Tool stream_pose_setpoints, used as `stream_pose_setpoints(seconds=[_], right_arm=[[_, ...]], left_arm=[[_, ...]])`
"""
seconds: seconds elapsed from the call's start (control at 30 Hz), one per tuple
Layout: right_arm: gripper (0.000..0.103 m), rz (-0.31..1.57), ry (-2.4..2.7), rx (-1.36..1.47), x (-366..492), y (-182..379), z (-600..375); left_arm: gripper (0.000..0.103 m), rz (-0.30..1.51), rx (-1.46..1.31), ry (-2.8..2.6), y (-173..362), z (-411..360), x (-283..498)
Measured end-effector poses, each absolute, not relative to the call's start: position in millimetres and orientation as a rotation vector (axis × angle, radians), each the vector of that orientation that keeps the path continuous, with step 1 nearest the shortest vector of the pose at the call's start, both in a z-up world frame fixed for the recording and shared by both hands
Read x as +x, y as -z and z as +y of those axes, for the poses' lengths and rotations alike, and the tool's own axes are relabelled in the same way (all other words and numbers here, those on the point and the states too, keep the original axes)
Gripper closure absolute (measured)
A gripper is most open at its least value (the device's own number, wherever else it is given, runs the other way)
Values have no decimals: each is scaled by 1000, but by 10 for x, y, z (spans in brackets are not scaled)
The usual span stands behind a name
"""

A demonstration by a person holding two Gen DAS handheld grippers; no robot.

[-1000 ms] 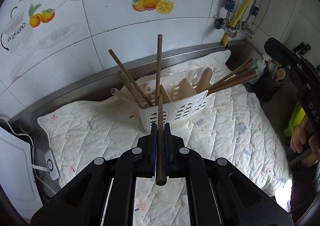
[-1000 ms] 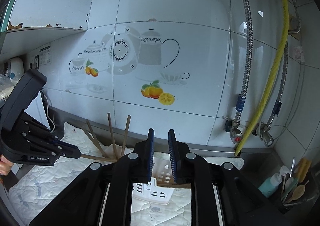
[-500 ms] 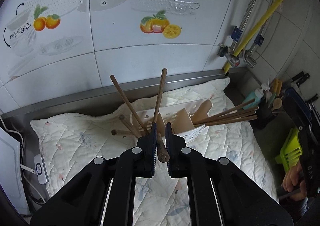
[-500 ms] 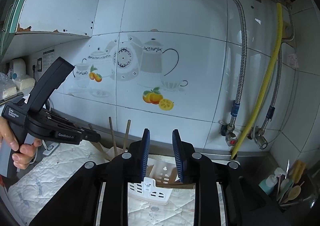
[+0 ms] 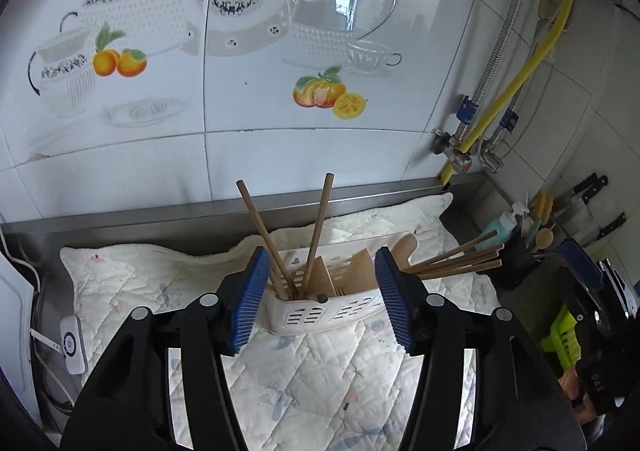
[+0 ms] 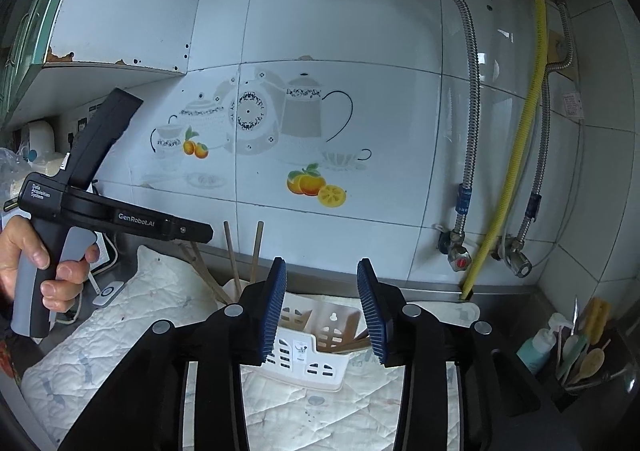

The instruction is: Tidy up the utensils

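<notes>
Left tool [image 5: 318, 301] | pads apart, empty | caddy [image 5: 320, 311] straight ahead between my pads, on quilted mat [image 5: 320, 371] | chopsticks [image 5: 316, 235] upright in left compartment (others fanned right) | right tool [image 6: 322, 311] also apart, farther back.

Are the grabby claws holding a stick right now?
No. The left gripper and right gripper are both open and empty; the chopsticks stand in the white caddy.
</notes>
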State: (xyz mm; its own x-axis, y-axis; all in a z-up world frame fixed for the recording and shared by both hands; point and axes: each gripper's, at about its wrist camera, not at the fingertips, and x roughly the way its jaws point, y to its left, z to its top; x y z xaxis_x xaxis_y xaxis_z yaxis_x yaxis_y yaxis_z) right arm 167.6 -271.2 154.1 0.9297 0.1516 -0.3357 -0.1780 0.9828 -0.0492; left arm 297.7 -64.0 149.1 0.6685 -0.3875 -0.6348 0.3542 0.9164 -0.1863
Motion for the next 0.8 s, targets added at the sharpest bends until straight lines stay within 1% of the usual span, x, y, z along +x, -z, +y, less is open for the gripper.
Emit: stream_pose_setpoints(seconds=[0.07,0.2,0.27,0.37,0.47,0.6,0.73,0.8], right_arm=[[62,347,-168,-73,1619,-1488,-2702],[52,366,-169,-65,1456,-1367,-2646],[49,380,-174,-57,1372,-1301,-2616],[44,395,-164,-67,1220,-1193,-2554],[36,413,-152,-76,1083,-1077,-2501],[30,446,-136,-65,941,-920,-2472],[29,479,-125,-33,850,-793,-2489],[25,489,-117,-26,811,-755,-2490]], left_arm=[[30,682,-42,425,-1528,-617,2824],[15,586,-8,405,-1542,-574,2469],[7,547,9,393,-1505,-543,2282],[5,503,40,362,-1418,-494,2030],[5,482,43,345,-1313,-426,1832],[5,464,30,321,-1157,-321,1603],[5,427,53,266,-1050,-251,1389],[5,421,47,265,-1002,-218,1282]])
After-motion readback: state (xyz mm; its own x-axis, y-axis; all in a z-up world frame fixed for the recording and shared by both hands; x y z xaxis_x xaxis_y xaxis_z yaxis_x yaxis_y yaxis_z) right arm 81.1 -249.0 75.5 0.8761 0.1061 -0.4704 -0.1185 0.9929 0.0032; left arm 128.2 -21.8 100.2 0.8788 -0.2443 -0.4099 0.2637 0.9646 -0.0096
